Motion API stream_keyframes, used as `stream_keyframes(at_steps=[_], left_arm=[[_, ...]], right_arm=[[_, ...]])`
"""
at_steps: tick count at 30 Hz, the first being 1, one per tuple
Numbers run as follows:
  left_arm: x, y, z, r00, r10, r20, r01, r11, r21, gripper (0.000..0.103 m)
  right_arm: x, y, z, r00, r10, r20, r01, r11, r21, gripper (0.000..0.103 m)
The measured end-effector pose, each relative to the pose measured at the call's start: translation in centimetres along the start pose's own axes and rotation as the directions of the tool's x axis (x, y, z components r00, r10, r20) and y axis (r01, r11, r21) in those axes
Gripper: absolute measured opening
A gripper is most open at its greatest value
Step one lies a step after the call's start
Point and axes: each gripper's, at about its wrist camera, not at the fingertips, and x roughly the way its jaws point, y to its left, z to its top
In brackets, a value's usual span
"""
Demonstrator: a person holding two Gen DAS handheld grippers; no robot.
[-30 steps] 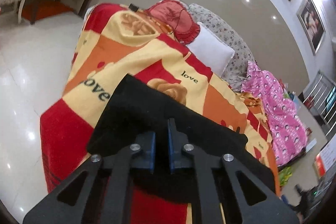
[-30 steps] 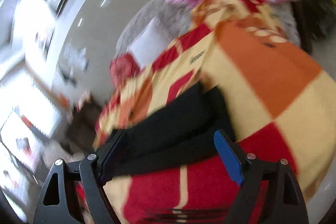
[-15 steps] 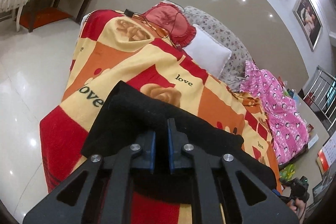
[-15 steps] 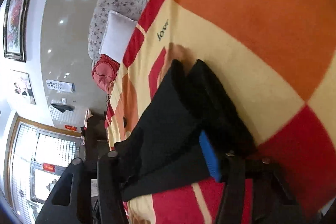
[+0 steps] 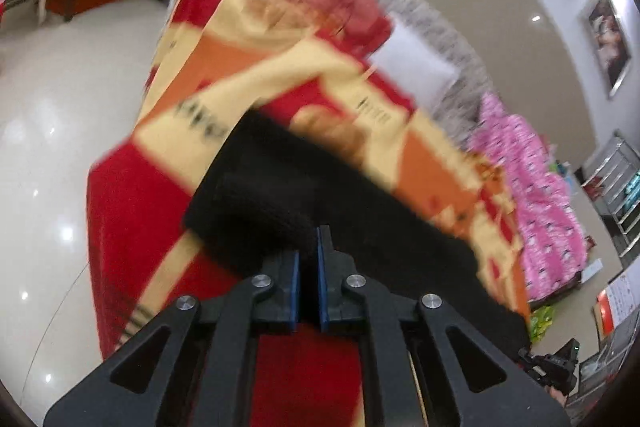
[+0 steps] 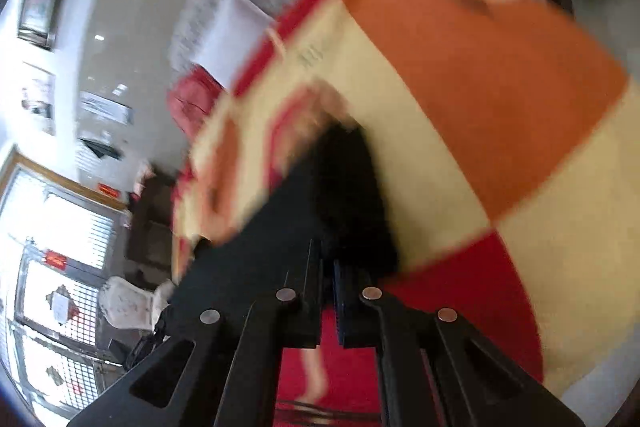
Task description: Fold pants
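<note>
Two sets of tongs hold our black pants (image 5: 304, 195) on the bed's patterned blanket (image 5: 248, 75): left tongs (image 5: 308, 259) clenched on soft, limp knit; right tongs (image 6: 328, 267), jaws just closing, pinch its edge—we judge hems the best hold.

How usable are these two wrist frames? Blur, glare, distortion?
Left wrist: the blanket and the black pants are motion-smeared and the blanket lettering is unreadable; the left tool stays sharp; lamp glare dots the floor. Right wrist: heavier smear, pants edges are soft, the window is blown out. Both: strong fisheye bend, dark corners.
</note>
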Motion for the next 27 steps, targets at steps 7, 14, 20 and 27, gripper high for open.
stream_keyframes(at_steps=[7,14,20,27], left_arm=[[-1.4,-1.4,-0.6,0.999,0.019,0.047,-0.022,0.997,0.072,0.005],[-2.6,-0.3,0.2,0.973,0.155,0.17,-0.175,0.979,0.107,0.051],[-5.0,-5.0,-0.6,0.952,0.028,0.305,-0.121,0.949,0.29,0.087],[2.3,-7.2,-1.3,0.993,0.078,0.088,-0.108,0.901,0.419,0.102]], right_arm=[[-0.3,0.2,0.4,0.999,0.025,0.044,-0.024,0.999,-0.022,0.004],[-1.1,0.1,-0.8,0.993,-0.035,0.11,0.045,0.995,-0.089,0.015],[-4.2,8.5,-2.7,0.902,-0.177,0.394,0.346,0.843,-0.413,0.037],[3.7,22.9,-8.8,0.968,0.068,0.241,0.178,0.489,-0.854,0.102]])
